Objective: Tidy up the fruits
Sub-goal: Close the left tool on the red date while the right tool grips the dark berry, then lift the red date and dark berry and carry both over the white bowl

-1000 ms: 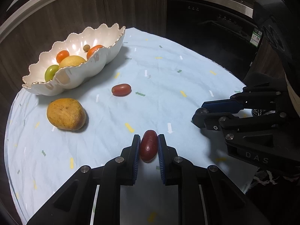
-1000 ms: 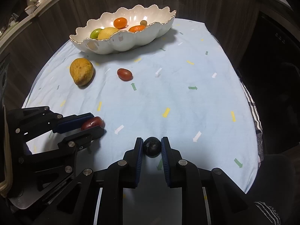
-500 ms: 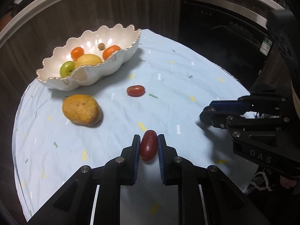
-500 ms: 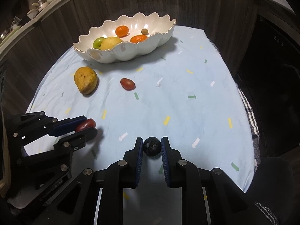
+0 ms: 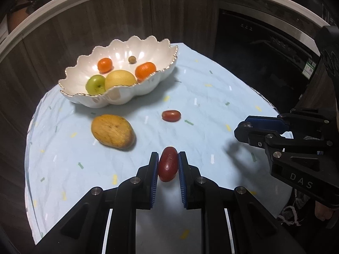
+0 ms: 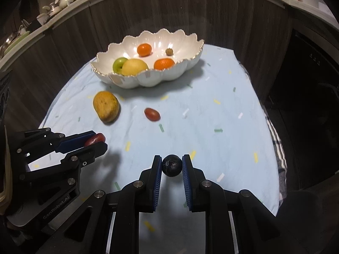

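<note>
My left gripper point(image 5: 168, 158) is shut on a dark red oval fruit point(image 5: 168, 167) and holds it above the blue cloth; it also shows in the right wrist view point(image 6: 95, 140). My right gripper point(image 6: 172, 160) is shut on a small black round fruit point(image 6: 172, 165); it also shows in the left wrist view point(image 5: 243, 130). A white scalloped bowl point(image 5: 148, 84) at the back holds two oranges, a green apple, a yellow fruit and a small brown one. A mango point(image 5: 113, 131) and a red oval fruit point(image 5: 171, 115) lie on the cloth before the bowl.
The round table carries a light blue cloth point(image 6: 211, 114) with small coloured marks. Dark wood cabinets stand close behind the bowl. A dark oven front point(image 5: 264, 48) is at the right. A striped cloth point(image 6: 277, 148) hangs at the table's right edge.
Both grippers have risen with their fruits held. The bowl and loose fruits now sit lower and nearer the centre of both views.
</note>
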Tool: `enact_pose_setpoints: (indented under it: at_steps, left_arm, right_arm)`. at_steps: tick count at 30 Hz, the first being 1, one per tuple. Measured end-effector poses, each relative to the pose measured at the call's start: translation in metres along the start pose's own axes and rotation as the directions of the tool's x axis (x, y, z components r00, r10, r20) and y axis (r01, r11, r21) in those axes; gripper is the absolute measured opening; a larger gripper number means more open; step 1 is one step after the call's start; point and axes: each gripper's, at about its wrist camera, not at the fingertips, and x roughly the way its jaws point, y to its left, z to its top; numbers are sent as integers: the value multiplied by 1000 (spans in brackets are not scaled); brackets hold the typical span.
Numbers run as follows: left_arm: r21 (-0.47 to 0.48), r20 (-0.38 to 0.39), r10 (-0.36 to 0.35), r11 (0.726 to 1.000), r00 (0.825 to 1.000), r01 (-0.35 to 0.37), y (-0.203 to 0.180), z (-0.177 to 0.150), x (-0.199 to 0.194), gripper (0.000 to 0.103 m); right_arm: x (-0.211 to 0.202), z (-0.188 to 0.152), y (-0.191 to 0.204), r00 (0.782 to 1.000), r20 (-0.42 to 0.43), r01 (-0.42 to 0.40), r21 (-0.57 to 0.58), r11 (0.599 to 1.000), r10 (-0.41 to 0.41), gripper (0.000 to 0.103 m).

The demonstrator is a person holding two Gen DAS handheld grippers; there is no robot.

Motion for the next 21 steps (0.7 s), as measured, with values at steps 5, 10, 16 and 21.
enact_pose_setpoints:
  at_steps: [5, 10, 16, 21]
  left_arm:
    - [-23, 7, 17, 1000, 1000, -16, 6, 7, -5, 19]
    - [-37, 23, 31, 999, 999, -30, 14, 16, -13, 19]
    - [-50, 44, 54, 997, 998, -52, 25, 32, -20, 19]
    - [-60, 64, 74, 996, 995, -70, 36, 48, -25, 19]
  right_arm:
    - [-5, 10, 2, 1000, 13, -7, -6, 1000, 7, 21]
    - [-8, 19, 5, 1000, 25, -17, -3, 1000, 17, 21]
    - [-13, 38, 11, 998, 52, -30, -8, 1000, 31, 21]
    - [-16, 59, 13, 995, 90, -32, -14, 999, 33, 21]
